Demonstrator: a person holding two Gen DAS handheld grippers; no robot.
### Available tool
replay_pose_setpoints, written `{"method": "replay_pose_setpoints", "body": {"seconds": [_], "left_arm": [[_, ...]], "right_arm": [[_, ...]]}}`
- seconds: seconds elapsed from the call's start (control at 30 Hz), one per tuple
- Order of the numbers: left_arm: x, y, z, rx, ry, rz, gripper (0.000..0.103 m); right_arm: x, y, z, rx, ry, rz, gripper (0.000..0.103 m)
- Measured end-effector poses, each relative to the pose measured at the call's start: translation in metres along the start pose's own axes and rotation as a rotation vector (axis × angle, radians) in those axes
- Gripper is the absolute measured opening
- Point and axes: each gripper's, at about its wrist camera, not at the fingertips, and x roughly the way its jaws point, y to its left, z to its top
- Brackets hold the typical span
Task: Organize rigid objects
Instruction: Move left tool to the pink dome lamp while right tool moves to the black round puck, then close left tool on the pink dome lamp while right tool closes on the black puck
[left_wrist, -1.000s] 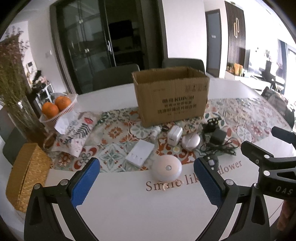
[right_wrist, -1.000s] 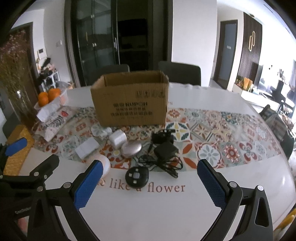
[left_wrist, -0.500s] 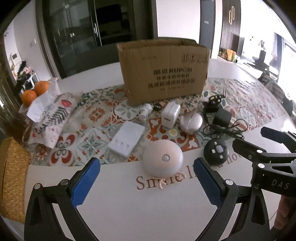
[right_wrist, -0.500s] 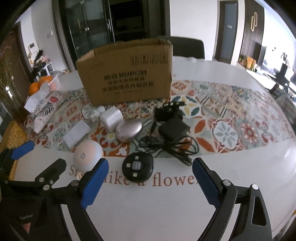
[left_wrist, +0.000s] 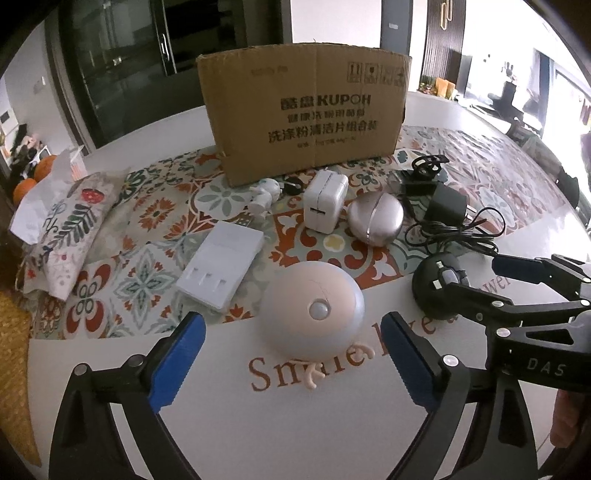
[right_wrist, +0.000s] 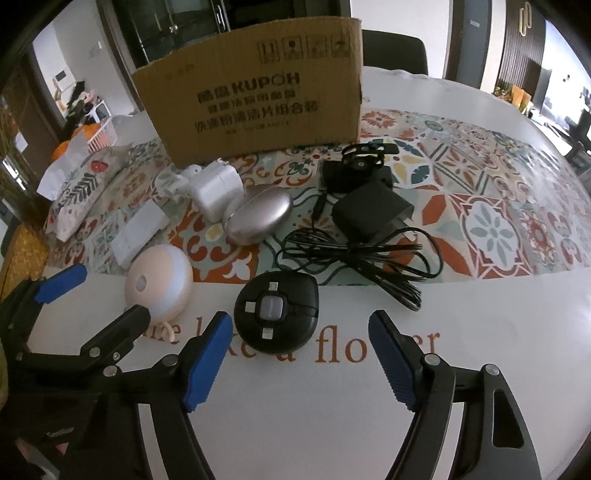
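Note:
A brown cardboard box (left_wrist: 306, 110) stands open at the back of the table. In front of it lie a white charger block (left_wrist: 325, 201), a silver oval case (left_wrist: 376, 218), a flat white adapter (left_wrist: 221, 269), a black power adapter with cord (right_wrist: 369, 218), a pink dome-shaped device (left_wrist: 312, 308) and a round black device (right_wrist: 277, 310). My left gripper (left_wrist: 293, 360) is open and empty, just short of the pink dome. My right gripper (right_wrist: 299, 360) is open and empty, just short of the black device.
A patterned runner (right_wrist: 480, 206) covers the white table (right_wrist: 332, 406). A floral pouch (left_wrist: 74, 229) and oranges (left_wrist: 40, 173) lie at the left, with a woven basket (left_wrist: 14, 369) at the left edge. Dark chairs stand behind the box.
Both grippers have moved forward and down toward the table. The pink dome and the black device now sit close in front of the open fingers. No object has moved.

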Motion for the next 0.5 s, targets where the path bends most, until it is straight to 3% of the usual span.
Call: {"method": "replay_pose_setpoints", "body": {"seconds": [0.5], "left_arm": [[0.017, -0.002, 0.004, 0.066, 0.026, -0.039, 0.091]], "right_arm": [[0.022, 0.002, 0.005, -0.035, 0.063, 0.039, 0.071]]}}
